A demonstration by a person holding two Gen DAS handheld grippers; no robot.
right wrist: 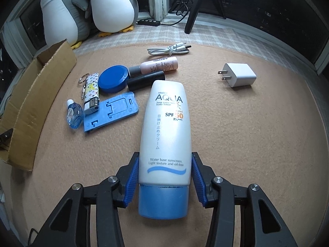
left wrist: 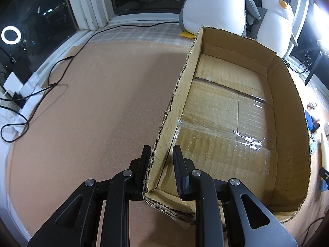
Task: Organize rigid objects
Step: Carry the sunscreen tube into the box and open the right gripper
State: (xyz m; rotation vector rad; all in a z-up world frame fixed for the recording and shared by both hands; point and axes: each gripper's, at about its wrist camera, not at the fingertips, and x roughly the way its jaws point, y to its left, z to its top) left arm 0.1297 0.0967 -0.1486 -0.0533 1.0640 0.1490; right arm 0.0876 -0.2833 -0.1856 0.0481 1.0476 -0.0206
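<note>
The sunscreen tube (right wrist: pixel 165 144) lies on the tan mat (right wrist: pixel 236 133), cap toward the camera, with the right gripper (right wrist: pixel 165 177) clamped on its lower body just above the blue cap (right wrist: pixel 163 201). That looks a sound place to hold: the plastic is probably smooth and a little squeezable, stiffer near the cap (likely light to lift). Its label reads "Mistine AQUA base sunscreen body lotion", "SPF 50 PA+++", "Water base sunscreen. Light texture and oil-free", plus Japanese script. The left gripper (left wrist: pixel 159 170) is closed on the near wall of the empty cardboard box (left wrist: pixel 287 94), steadying it. The box sits left of the tube.
</note>
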